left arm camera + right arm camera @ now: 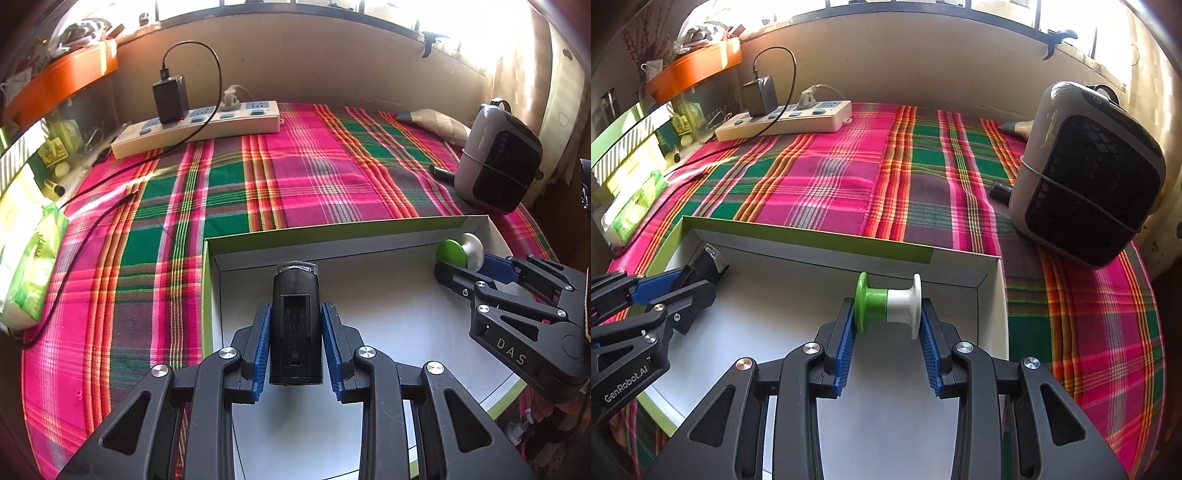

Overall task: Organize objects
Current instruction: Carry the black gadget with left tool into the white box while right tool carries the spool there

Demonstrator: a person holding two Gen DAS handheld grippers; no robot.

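Black device [295, 325], boxy with a clear cap at its far end, is clamped between the blue pads of the left gripper [296, 347] and sits over the left half of the white box [388, 325]. Right gripper [887, 345] is clamped end to end on the green-and-white spool [888, 304], near the box's far right corner. Both sets of jaws are partly closed, pads pressing on their loads. Looks like the placing step: both items are over the box floor, though I can't tell whether either touches it. Next move calls for setting each down flat, then spreading the jaws. Spool may roll once freed, so put it against the wall.
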